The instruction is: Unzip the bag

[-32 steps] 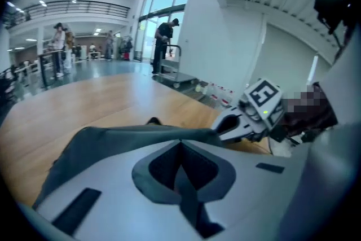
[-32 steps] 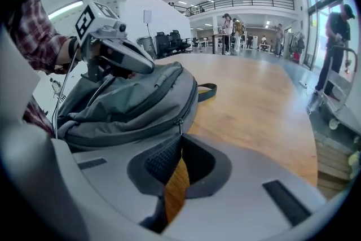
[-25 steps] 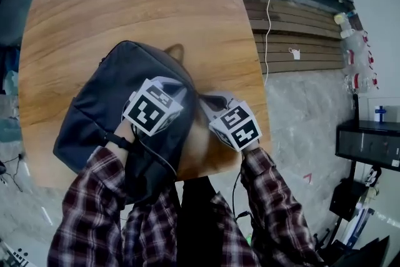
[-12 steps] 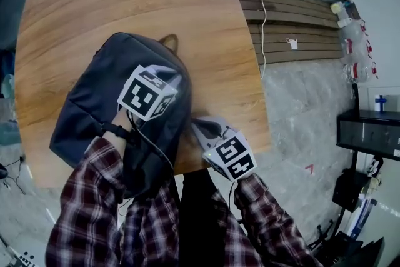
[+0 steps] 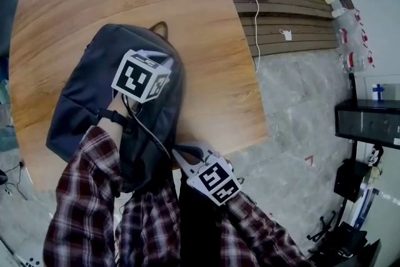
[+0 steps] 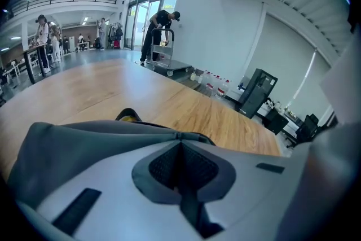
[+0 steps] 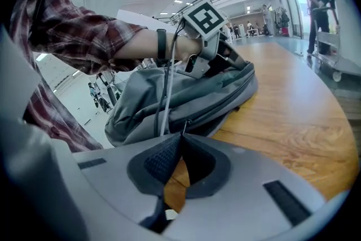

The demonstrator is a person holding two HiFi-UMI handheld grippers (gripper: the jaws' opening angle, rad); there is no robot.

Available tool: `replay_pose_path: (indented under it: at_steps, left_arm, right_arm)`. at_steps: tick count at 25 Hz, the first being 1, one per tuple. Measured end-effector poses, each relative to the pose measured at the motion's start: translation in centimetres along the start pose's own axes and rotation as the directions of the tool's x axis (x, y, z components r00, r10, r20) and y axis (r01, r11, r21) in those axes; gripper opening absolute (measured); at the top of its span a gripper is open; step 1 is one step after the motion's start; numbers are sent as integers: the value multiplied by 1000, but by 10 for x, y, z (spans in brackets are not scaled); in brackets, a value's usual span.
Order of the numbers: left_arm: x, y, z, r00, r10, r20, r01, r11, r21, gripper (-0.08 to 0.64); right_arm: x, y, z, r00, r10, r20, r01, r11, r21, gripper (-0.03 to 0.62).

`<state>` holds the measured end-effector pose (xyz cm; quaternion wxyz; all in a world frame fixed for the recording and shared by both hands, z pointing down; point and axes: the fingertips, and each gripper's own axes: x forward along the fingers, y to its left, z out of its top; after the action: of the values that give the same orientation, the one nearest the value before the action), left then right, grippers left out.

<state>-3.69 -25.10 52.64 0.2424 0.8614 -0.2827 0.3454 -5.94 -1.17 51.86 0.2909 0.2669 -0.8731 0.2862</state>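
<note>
A dark grey backpack [image 5: 81, 97] lies flat on the wooden table [image 5: 212, 40]. My left gripper [image 5: 156, 62] rests on top of it, and in the left gripper view [image 6: 180, 138] its jaws are shut with a fold of the bag's fabric [image 6: 84, 138] pinched at the tips. My right gripper [image 5: 184, 154] hangs at the table's near edge, by the bag's near right corner. In the right gripper view [image 7: 181, 138] its jaws are shut on a small metal zipper pull [image 7: 184, 126]. The zipper line runs along the bag's side [image 7: 225, 90].
The table's right edge drops to a stone floor [image 5: 300, 109] with a wooden slatted strip [image 5: 287, 15] and a white cable [image 5: 256, 3]. A black cabinet [image 5: 369, 128] stands far right. People and a cart [image 6: 163, 53] are far beyond the table.
My right gripper has drawn back toward the person, from beside the bag to the table's near edge. The left gripper stays on the bag, which has shifted slightly.
</note>
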Motion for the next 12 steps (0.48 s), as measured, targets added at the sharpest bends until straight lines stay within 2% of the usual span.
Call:
replay_pose_path:
  at_steps: [6, 10, 12]
  left_arm:
    - [1, 2, 2, 1000, 15, 11, -15, 1000, 13, 8]
    - [-3, 0, 4, 999, 17, 39, -18, 1000, 19, 8]
    - [-11, 0, 4, 997, 17, 72, -15, 1000, -27, 8]
  right_arm:
    - [3, 20, -7, 997, 77, 4, -78, 997, 11, 15]
    - [-1, 10, -6, 999, 33, 27, -34, 999, 34, 15]
    - [-9, 0, -2, 998, 2, 60, -6, 998, 67, 15]
